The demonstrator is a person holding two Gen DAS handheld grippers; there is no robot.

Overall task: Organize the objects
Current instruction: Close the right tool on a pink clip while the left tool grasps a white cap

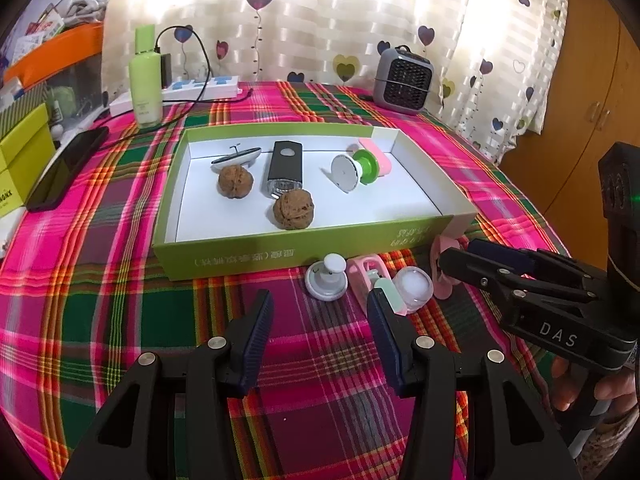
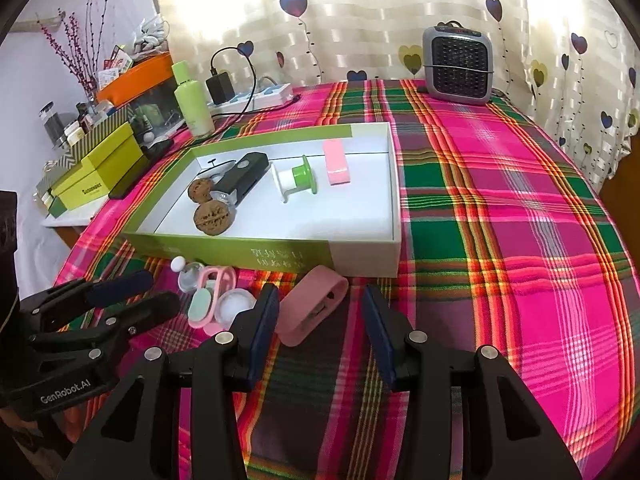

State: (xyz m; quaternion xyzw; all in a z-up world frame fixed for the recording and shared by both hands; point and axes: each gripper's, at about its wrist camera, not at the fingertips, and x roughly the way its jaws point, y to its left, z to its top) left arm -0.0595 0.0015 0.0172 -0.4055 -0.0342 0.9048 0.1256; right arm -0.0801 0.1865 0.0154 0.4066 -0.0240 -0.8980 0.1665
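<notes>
Right wrist view shows your right gripper (image 2: 320,320) closest to you, with its jaws spread wide and nothing in them. The pink loop-shaped holder (image 2: 312,306) lies flat on the plaid cloth (image 2: 520,240), partly between the 2 tips. If you squeeze now, 1 tip may push it sideways and it could slide away.

Your left gripper (image 1: 320,320) is also spread wide and holding nothing. Just past its right finger (image 1: 382,320) sit 3 small things packed close together: a white knob on a round base (image 1: 326,278), a pink and mint correction tape (image 1: 372,276) and a clear little jar (image 1: 414,288). They touch or almost touch, so reaching for 1 could knock the others. The jar looks smooth and round, and it may roll.

Next comes the green and white box (image 1: 280,256). Its front wall stands up, so a low carry could bump it.

Inside are 2 walnuts (image 1: 236,181), a black gadget (image 1: 283,170), a green and white spool (image 1: 358,168) and a pink block (image 2: 337,162). A dropped thing could set the walnuts rolling.
</notes>
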